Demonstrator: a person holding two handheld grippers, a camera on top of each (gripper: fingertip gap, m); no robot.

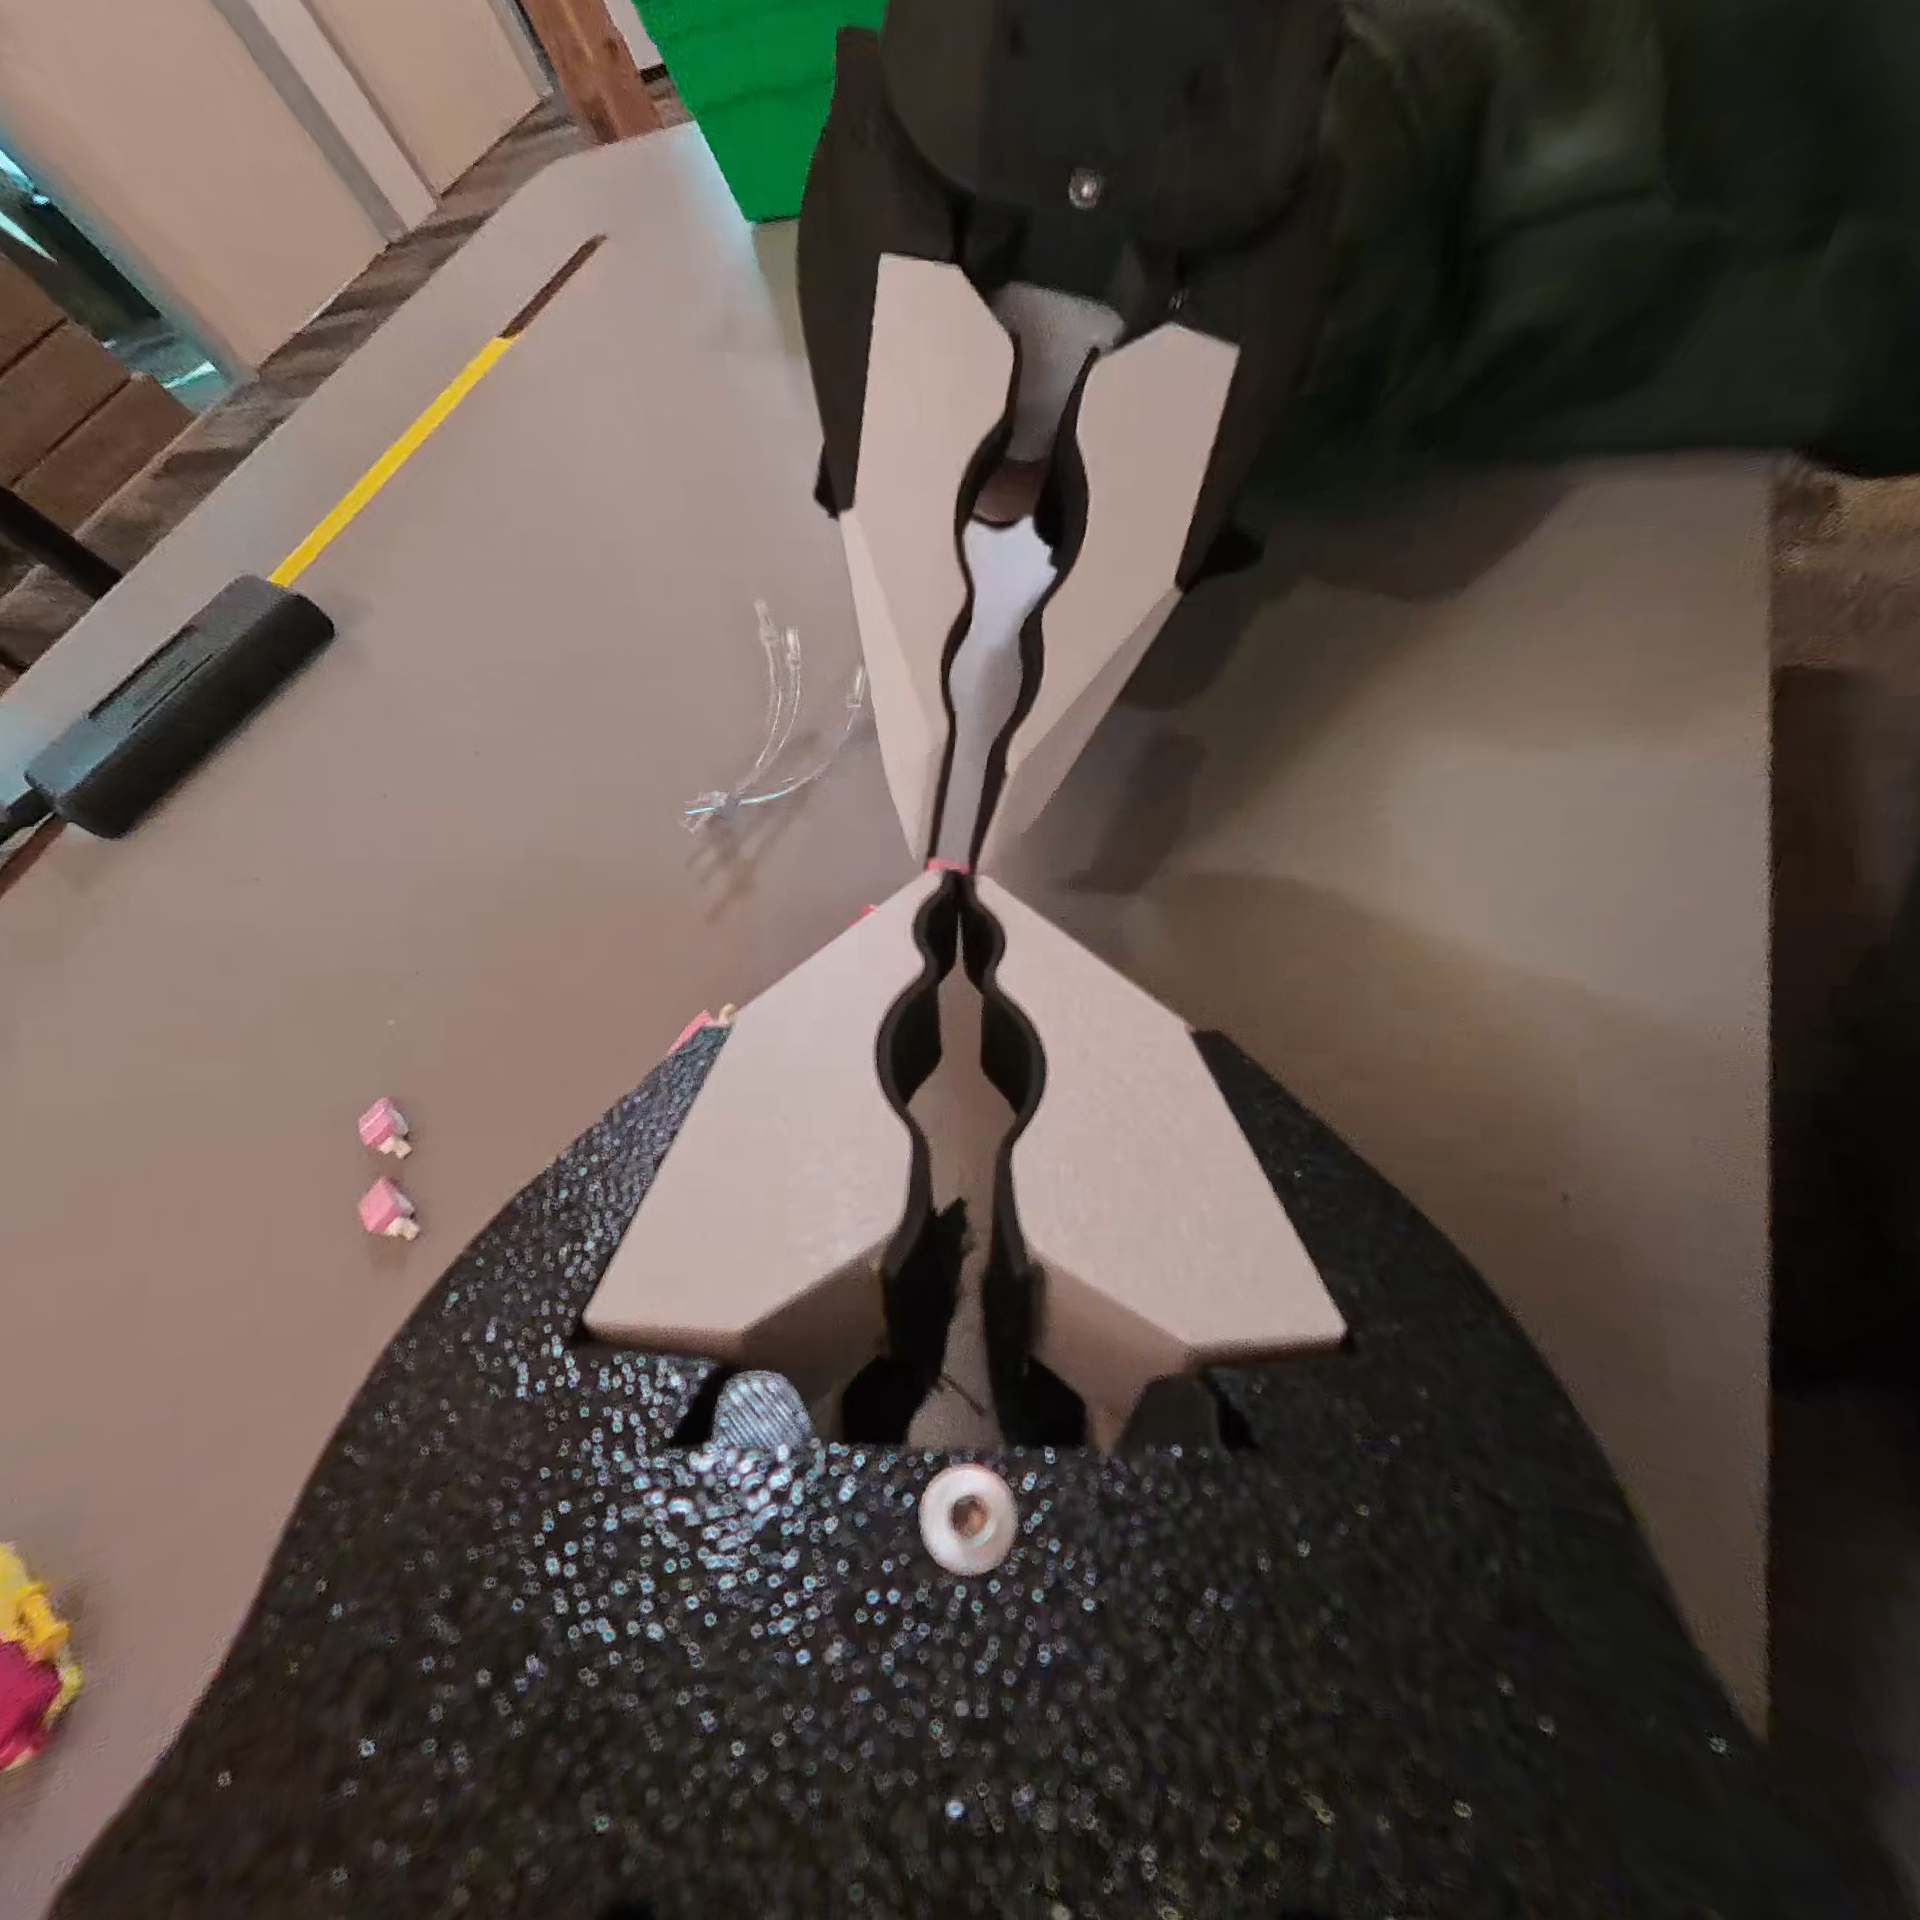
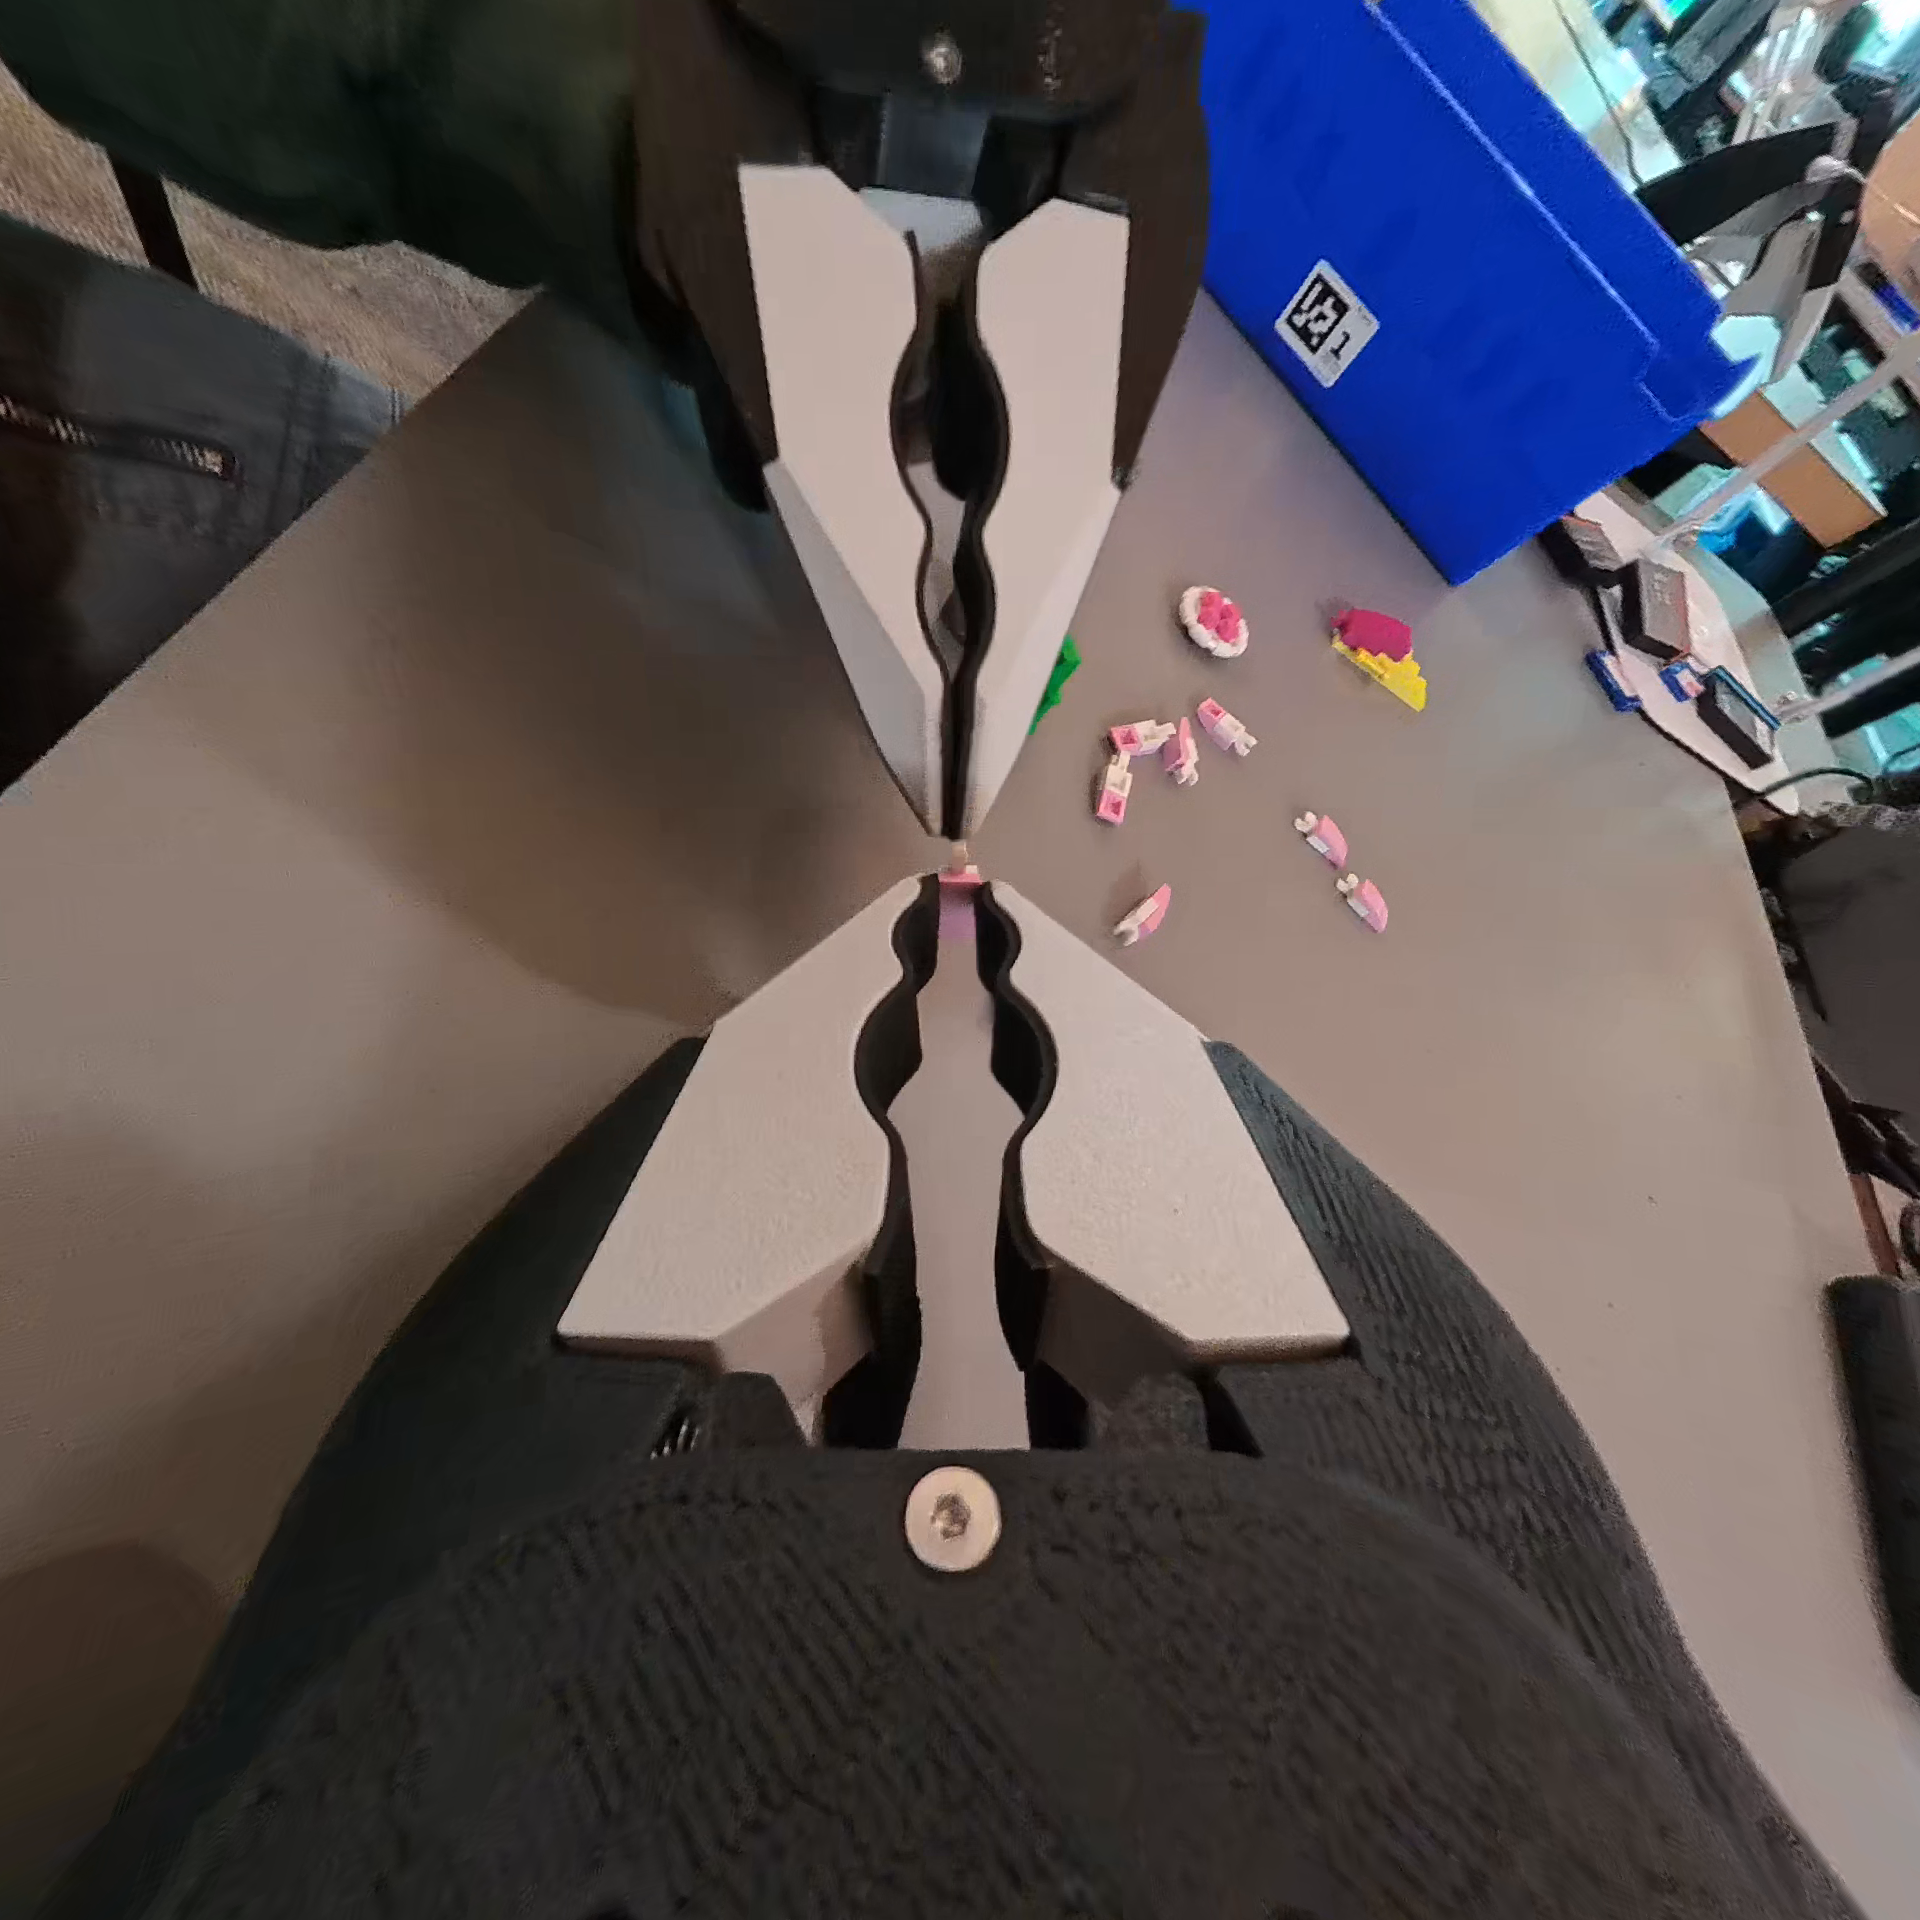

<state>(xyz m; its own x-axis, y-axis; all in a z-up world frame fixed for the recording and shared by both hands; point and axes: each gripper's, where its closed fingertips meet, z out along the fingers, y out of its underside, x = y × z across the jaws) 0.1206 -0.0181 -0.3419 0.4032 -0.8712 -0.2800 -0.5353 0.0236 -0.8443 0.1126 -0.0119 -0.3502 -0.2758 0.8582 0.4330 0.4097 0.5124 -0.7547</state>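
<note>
My left gripper (image 1: 951, 883) and right gripper (image 2: 956, 888) meet tip to tip above the grey table (image 2: 1403, 1091). The right gripper is shut on a small pink brick piece (image 2: 956, 909). The piece's white nub (image 2: 958, 852) reaches the shut tips of the left gripper (image 2: 954, 831), which pinch it. In the left wrist view the right gripper (image 1: 951, 857) comes down from above, and only a pink sliver (image 1: 951, 864) shows between the two pairs of tips. Both sets of jaws stand nearly closed.
Several loose pink-and-white pieces (image 2: 1164, 748) lie to the right, with a white round plate (image 2: 1214, 620), a magenta-and-yellow build (image 2: 1377, 655) and a green piece (image 2: 1055, 675). A blue bin (image 2: 1455, 260) stands behind. Clear curved parts (image 1: 774, 727), a black device (image 1: 177, 707) and a green bin (image 1: 769, 94) are nearby. Less than 4 cm separates the two grippers' tips.
</note>
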